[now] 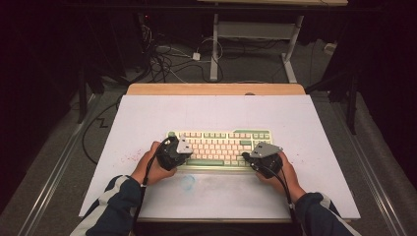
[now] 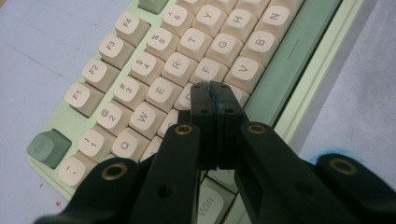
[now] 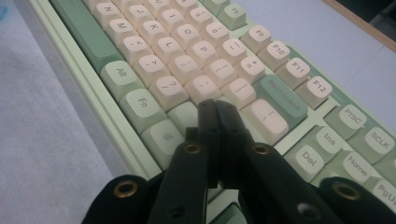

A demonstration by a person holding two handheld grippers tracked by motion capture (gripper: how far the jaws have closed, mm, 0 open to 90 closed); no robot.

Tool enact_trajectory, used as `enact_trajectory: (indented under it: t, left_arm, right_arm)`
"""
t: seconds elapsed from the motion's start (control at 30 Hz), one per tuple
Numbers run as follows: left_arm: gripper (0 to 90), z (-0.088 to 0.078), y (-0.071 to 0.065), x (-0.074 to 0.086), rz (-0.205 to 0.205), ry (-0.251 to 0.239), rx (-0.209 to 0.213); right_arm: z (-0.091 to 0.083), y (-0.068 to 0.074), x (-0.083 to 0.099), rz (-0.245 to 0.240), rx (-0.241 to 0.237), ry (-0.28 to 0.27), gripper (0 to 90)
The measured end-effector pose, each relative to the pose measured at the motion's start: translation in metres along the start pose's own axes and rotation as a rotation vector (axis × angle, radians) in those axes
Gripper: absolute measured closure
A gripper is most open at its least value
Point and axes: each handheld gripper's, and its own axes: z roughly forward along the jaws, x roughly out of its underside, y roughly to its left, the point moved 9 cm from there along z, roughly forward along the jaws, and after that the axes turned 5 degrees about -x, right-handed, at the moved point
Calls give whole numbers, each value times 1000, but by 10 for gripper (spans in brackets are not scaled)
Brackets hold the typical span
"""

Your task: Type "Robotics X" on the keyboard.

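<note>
Mint-green and cream, the keyboard [image 1: 220, 147] lies flat at the middle of my white desk [image 1: 147, 113]. I hold the left tongs [image 2: 209, 88] and right tongs [image 3: 212, 105] fully closed, empty, tips over its keys. It looks rigid, light, with loose caps; I'd grip the case edges.

A compact mechanical keyboard [image 1: 220, 147] lay flat at the middle of a white table mat [image 1: 147, 118], its long edge toward the person. Cream letter keys sat in a pale green case, with darker green spacebar, Esc and Backspace.
</note>
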Motion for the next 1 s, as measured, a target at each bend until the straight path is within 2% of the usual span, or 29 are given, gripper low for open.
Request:
enact_trajectory:
  t: [0.57,1.0]
  left_arm:
    - [859,1,-1,4,7,2,-1]
    - [838,-2,-1,-2,11,-27,-8]
  right_arm:
    - [0,0,0,0,-1,2,900]
    - [-1,-1,0,0,0,7,900]
